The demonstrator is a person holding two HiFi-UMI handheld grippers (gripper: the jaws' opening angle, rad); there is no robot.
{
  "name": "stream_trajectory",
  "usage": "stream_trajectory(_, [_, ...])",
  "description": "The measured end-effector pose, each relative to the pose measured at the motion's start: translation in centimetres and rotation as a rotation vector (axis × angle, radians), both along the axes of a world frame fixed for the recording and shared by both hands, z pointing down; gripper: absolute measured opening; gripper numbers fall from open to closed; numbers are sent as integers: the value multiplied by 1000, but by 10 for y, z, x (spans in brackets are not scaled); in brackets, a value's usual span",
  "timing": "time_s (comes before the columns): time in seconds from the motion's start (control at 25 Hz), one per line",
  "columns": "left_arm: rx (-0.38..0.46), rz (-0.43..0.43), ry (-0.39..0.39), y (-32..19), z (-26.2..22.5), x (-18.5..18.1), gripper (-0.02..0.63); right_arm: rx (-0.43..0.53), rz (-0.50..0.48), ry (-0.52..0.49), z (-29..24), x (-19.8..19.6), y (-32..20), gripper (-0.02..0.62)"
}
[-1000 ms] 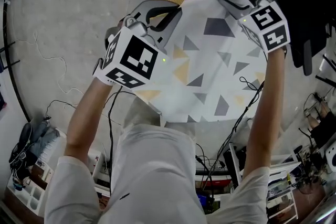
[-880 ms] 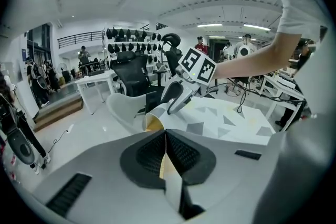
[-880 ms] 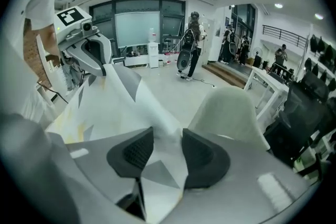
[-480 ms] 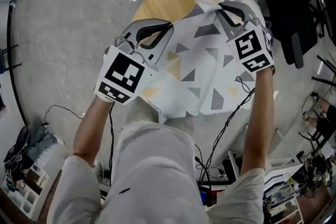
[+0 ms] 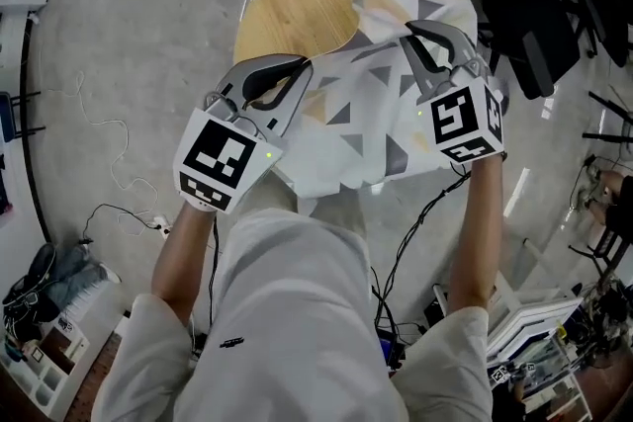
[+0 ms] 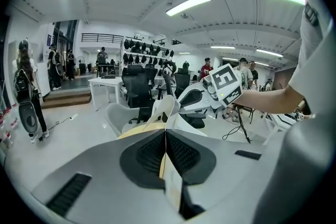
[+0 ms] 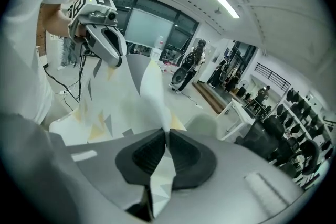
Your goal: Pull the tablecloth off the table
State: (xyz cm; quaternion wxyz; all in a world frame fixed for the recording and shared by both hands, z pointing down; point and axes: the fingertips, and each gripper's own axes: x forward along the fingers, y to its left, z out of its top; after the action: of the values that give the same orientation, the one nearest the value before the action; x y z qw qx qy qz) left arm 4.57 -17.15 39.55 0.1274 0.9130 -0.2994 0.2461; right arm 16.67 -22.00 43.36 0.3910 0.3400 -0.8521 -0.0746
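Note:
The white tablecloth (image 5: 371,119) with grey and yellow triangles hangs bunched between both grippers, and its far part still lies on the right side of the round wooden table (image 5: 297,0). My left gripper (image 5: 300,66) is shut on the cloth's near left edge; in the left gripper view a strip of the cloth (image 6: 171,186) sits pinched at the left gripper (image 6: 165,135). My right gripper (image 5: 415,31) holds the right edge, its jaws closing. In the right gripper view a fold of the cloth (image 7: 149,86) runs between the pads of the right gripper (image 7: 166,136).
Black office chairs (image 5: 539,10) crowd the right side of the table. Cables (image 5: 129,212) trail over the grey floor at left and under the cloth. Shelving with clutter (image 5: 534,361) stands at the lower right. Several people stand far off in the room.
Both grippers have drawn back toward my body with the cloth, baring more of the wooden tabletop. The right jaws have come together on the cloth's edge.

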Motion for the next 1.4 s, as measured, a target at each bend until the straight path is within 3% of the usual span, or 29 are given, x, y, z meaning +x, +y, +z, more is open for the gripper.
stream_trajectory(0.2, [44,1,-5,48,-33,2,8,34,28,11,-37,6,61,35])
stream_trajectory(0.44, [71,71,-29,103,-58,6,8,32,102,-4,-62,14,135,34])
stream_trajectory(0.72, [-14,183,45,170,-69,7,8,11,255,-31,-79,18,214,34])
stream_trajectory(0.92, [15,221,16,197,-76,-13,8,0,351,-57,-85,-2,258,34])
stream_trajectory(1.08, [51,255,-13,213,-84,-32,8,-3,435,-134,-91,-25,289,35])
stream_trajectory(1.4, [4,223,85,219,-93,-79,8,-25,551,-320,-95,-84,319,34])
